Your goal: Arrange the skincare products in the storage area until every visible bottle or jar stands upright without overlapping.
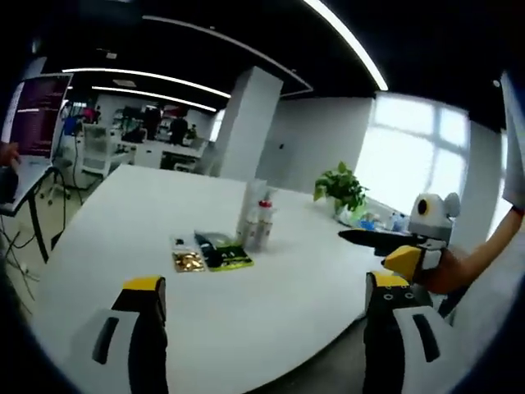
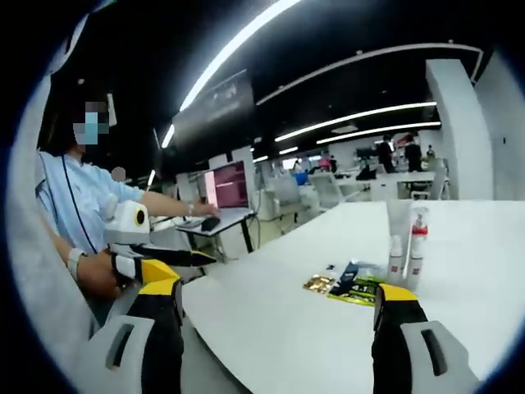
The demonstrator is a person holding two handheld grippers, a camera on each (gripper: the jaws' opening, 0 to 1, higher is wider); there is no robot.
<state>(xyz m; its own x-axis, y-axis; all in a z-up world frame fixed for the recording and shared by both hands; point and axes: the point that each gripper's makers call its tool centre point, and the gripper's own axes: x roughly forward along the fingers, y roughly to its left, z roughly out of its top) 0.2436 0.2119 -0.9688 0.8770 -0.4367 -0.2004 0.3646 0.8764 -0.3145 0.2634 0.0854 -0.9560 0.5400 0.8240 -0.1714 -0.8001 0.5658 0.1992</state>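
White round bench [image 1: 164, 213]: slim clear plastic bottles with red-white caps [image 1: 261, 217] [image 2: 410, 246] upright at centre; flat green and gold sachets [image 1: 215, 253] [image 2: 349, 289] just beside. Left claw [image 1: 271, 328], right claw [image 2: 275, 324] open, empty, well short of bottles. Bottles judged light, slick, tippable; grip mid-body.

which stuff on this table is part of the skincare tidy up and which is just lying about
Job:
- bottles, standing upright
- flat sachets beside them, possibly
- left gripper, open
- right gripper, open

Lying about:
- potted plant
- monitor on a side desk
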